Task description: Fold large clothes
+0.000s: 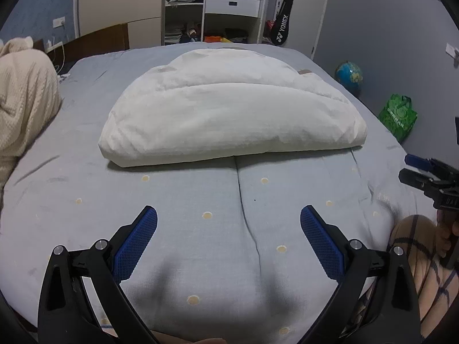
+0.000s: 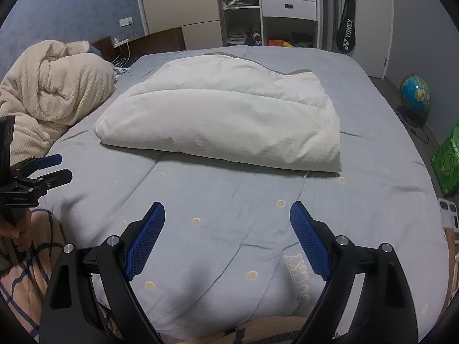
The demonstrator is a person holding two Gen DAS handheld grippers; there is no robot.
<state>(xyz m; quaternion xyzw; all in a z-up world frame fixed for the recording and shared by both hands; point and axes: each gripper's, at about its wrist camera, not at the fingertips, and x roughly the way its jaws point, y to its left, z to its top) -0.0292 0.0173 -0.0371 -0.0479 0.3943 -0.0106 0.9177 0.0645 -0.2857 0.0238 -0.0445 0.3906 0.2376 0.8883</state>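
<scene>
— White padded garment (image 1: 229, 111) lies folded mid-bed (image 1: 86, 195), nearer the far edge. Why?
— Looks finished, I'd judge: left gripper (image 1: 228, 223) and right gripper (image 2: 227, 219) hover spread, holding nothing, at the near edge.
— Containers?
— Green bag (image 1: 398, 116) on the floor; contents hidden.

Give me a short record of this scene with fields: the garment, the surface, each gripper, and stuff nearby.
garment: puffy white padded garment, folded into a bundle, lying mid-bed
surface: light blue dotted bedspread
left gripper: open, empty, short of the garment
right gripper: open, empty, short of the garment
nearby: cream knitted blanket heaped beside the garment
</scene>
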